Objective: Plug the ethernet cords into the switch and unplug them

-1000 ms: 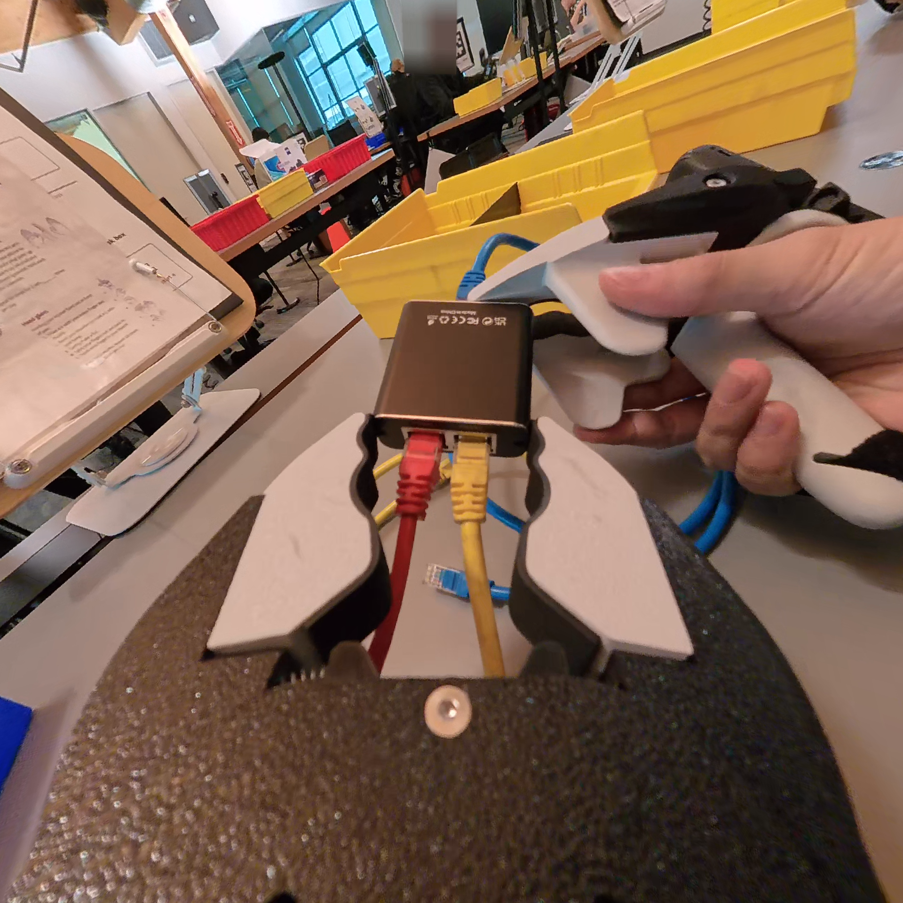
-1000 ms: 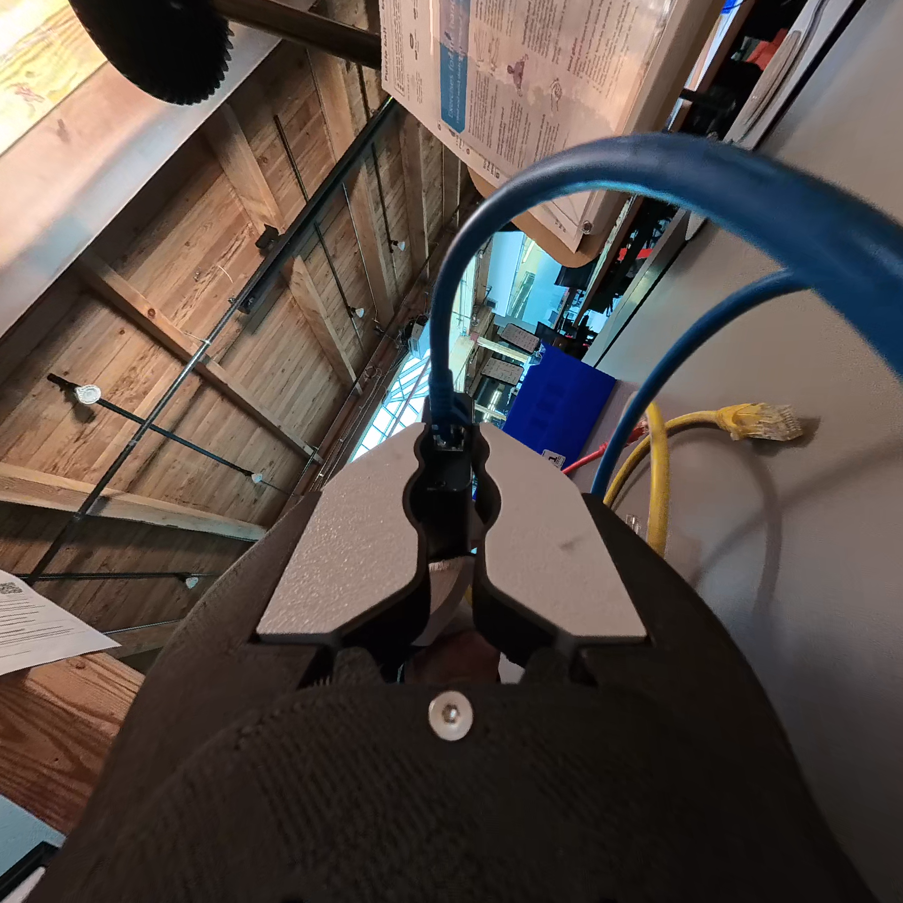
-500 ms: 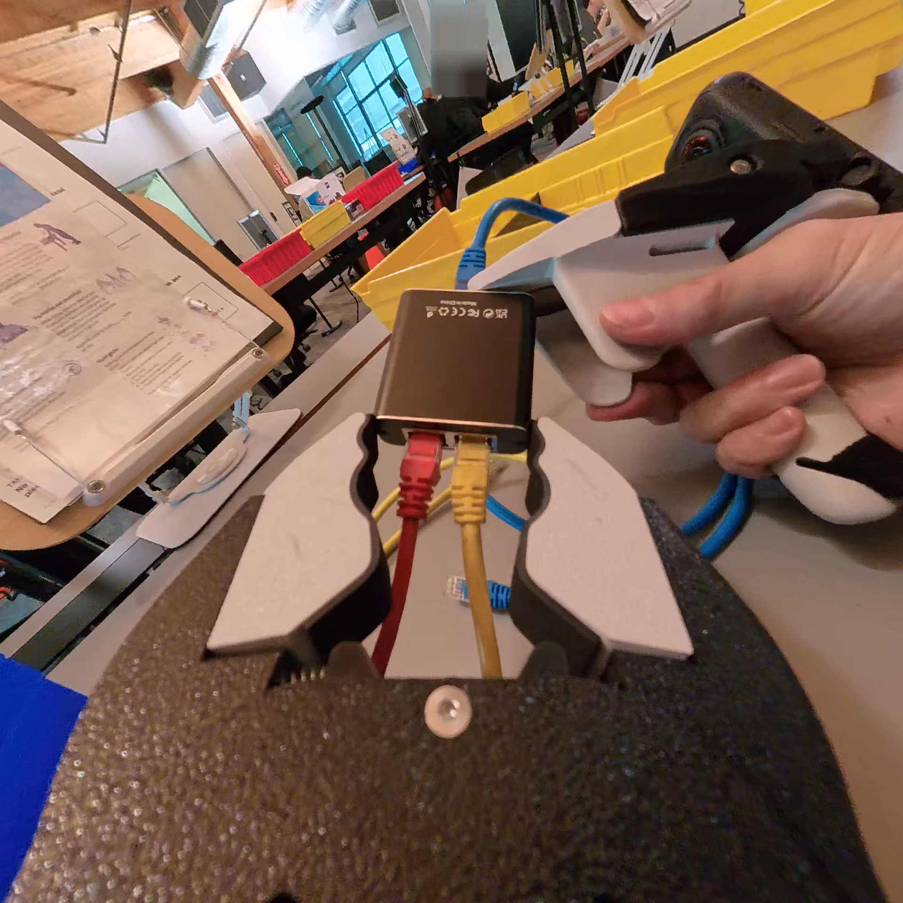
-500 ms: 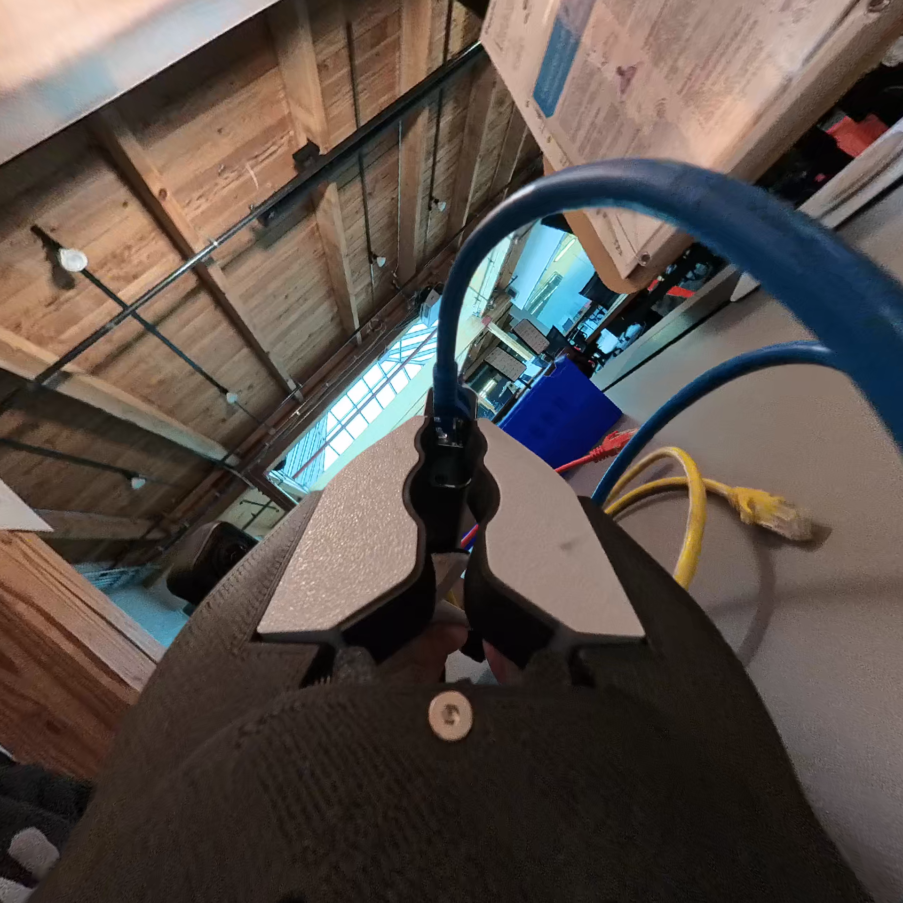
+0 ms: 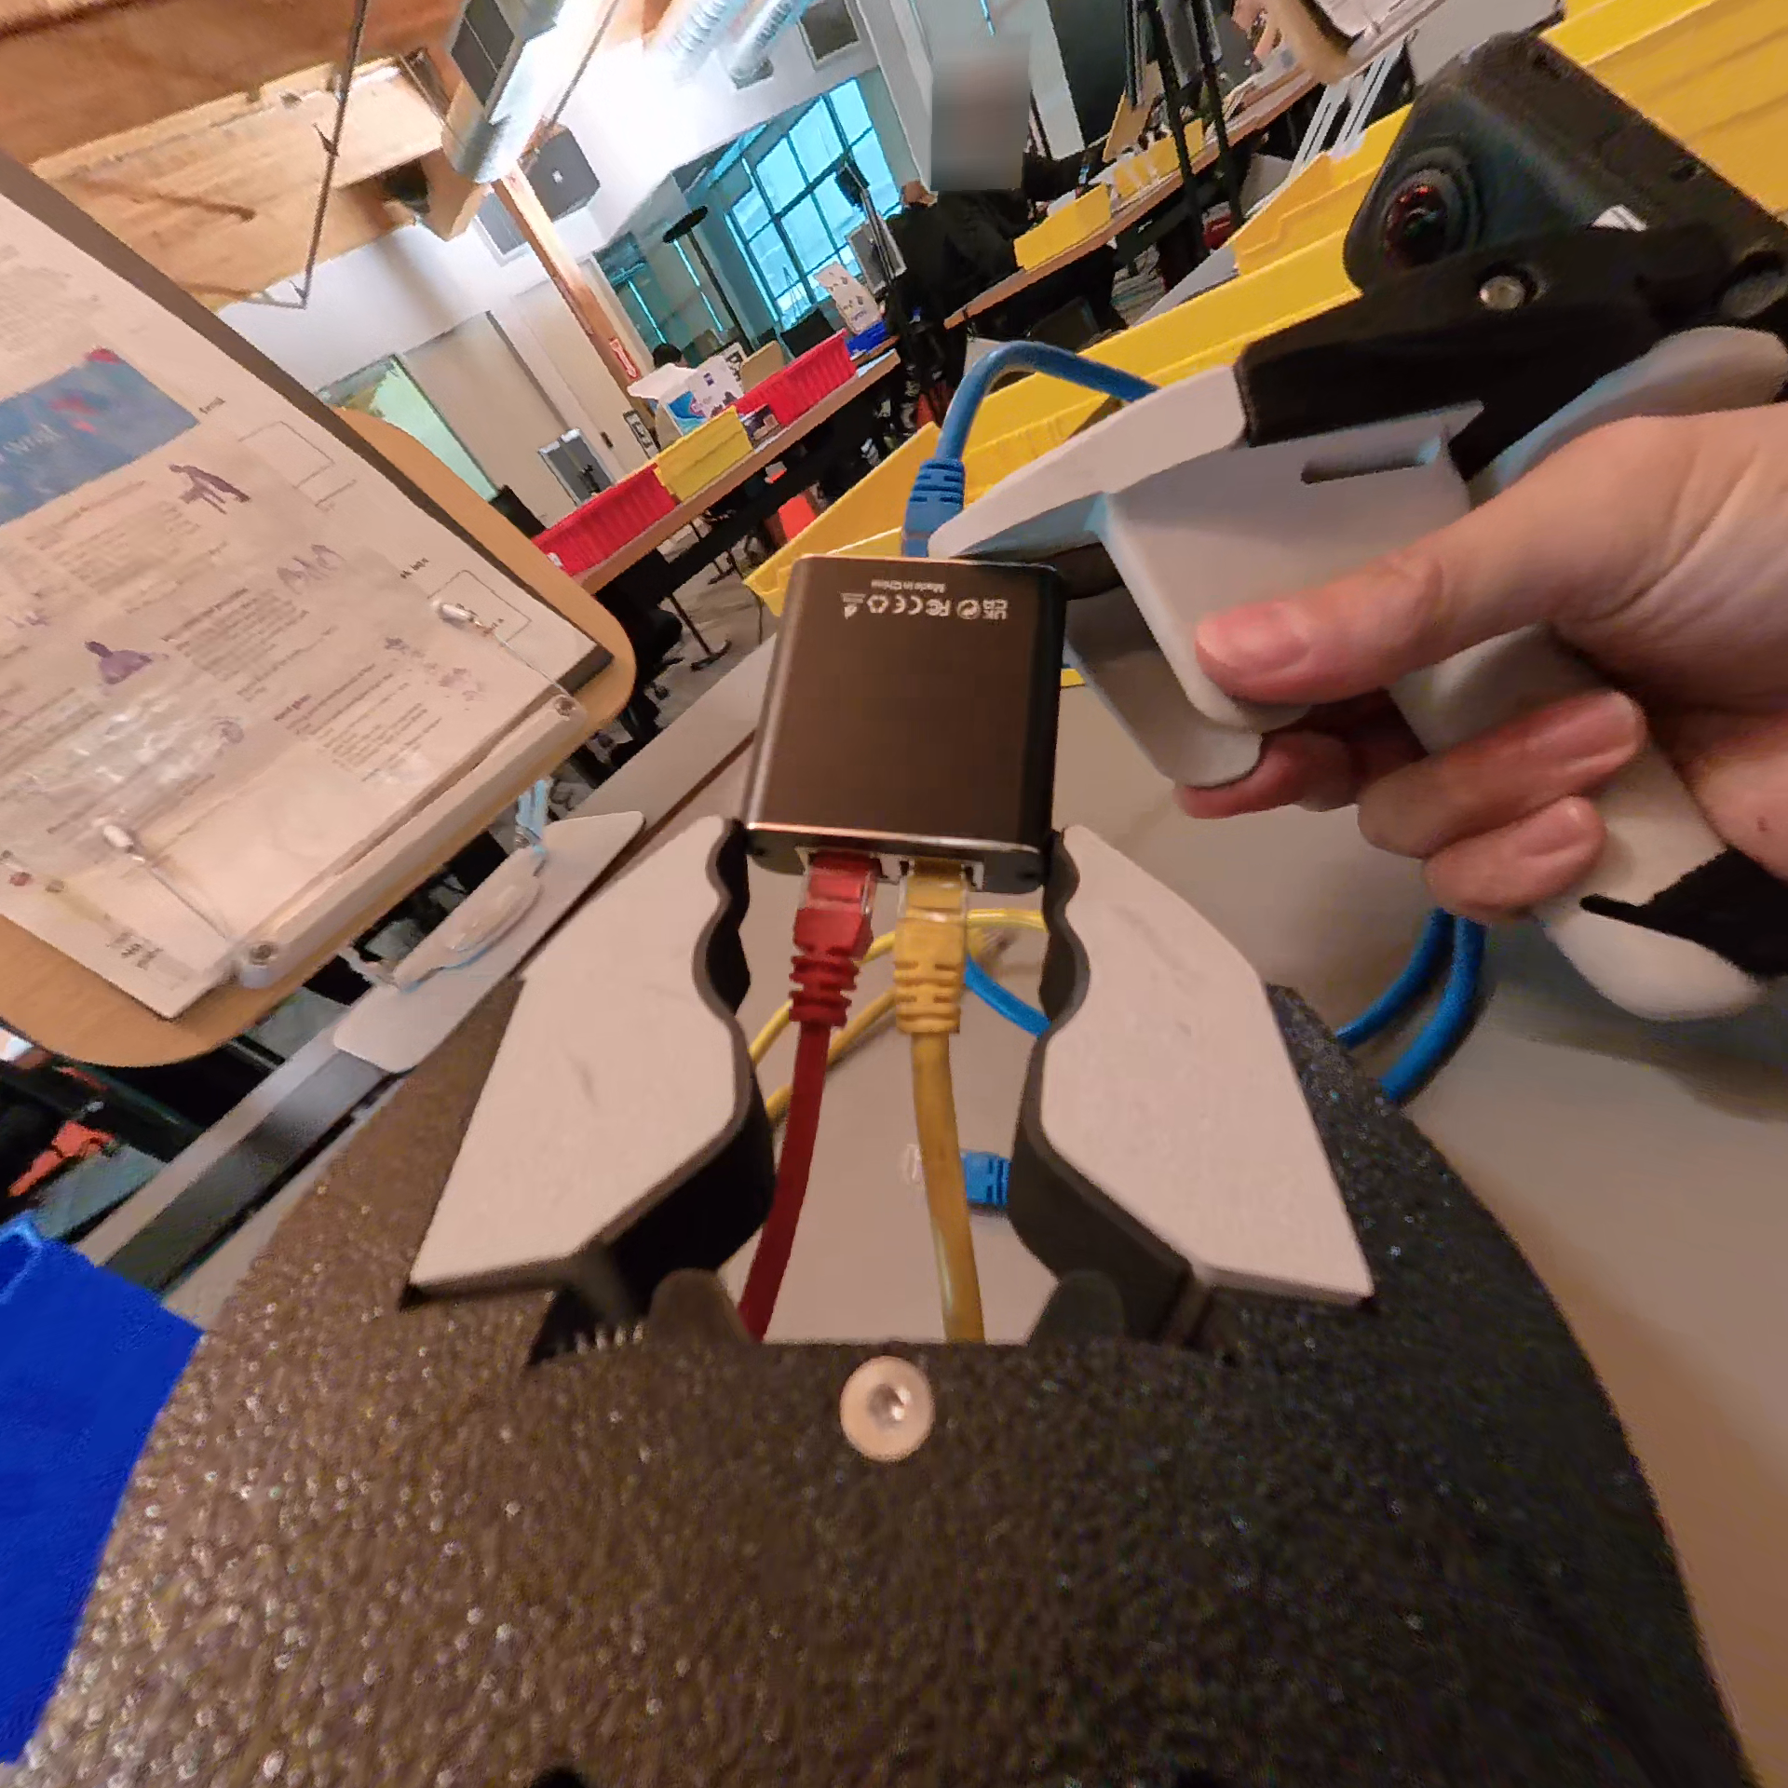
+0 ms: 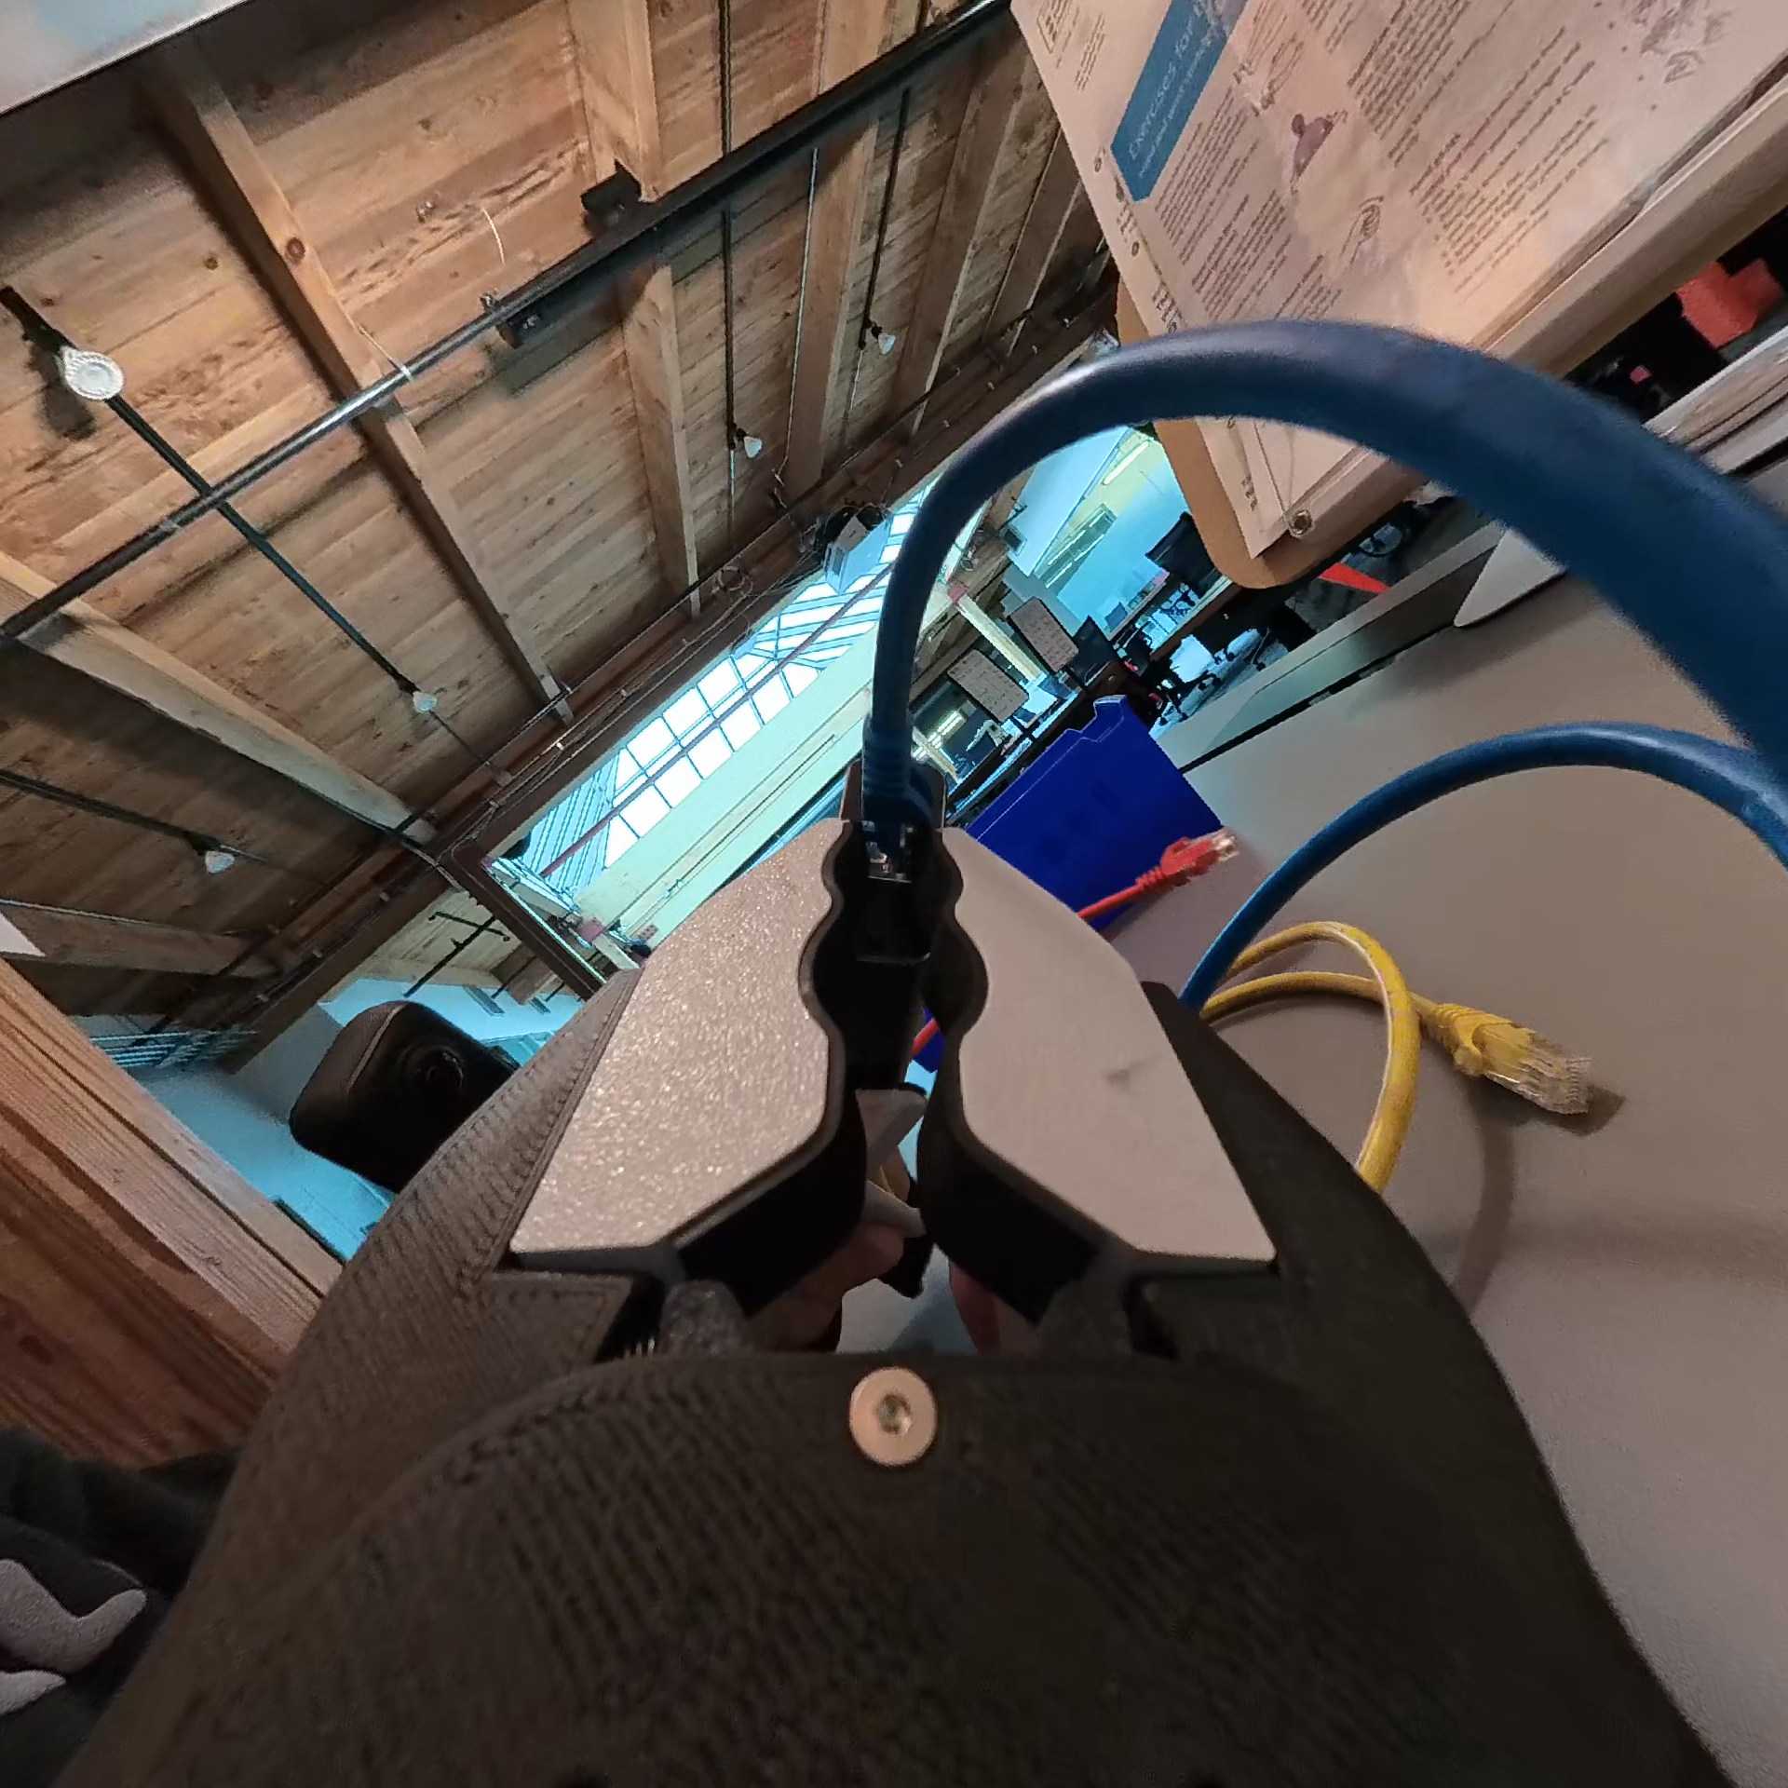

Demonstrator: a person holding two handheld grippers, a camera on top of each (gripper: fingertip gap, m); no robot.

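Observation:
My left gripper (image 5: pixel 895 861) is shut on the near end of the black switch (image 5: pixel 905 706) and holds it above the grey table (image 5: pixel 1596 1209). A red cord (image 5: pixel 822 968) and a yellow cord (image 5: pixel 929 977) are plugged into its near face. My right gripper (image 5: pixel 968 527), held by a hand, is at the switch's far end. It is shut on the blue cord's plug (image 5: pixel 934 489). In the right wrist view the gripper (image 6: pixel 895 861) pinches that plug (image 6: pixel 890 793) and the blue cord (image 6: pixel 1355 387) arcs away right. I cannot tell whether the plug is seated.
Loose yellow (image 6: pixel 1509 1050) and red (image 6: pixel 1195 856) plug ends lie on the table. A loose blue plug (image 5: pixel 987 1176) lies under my left gripper. Yellow bins (image 5: pixel 1258 310) stand behind. A tilted board with a printed sheet (image 5: pixel 242 629) is left, a blue bin (image 6: pixel 1084 803) beyond.
My left gripper has tilted up with the switch still in it. My right gripper has turned while still holding the blue plug at the switch's far end.

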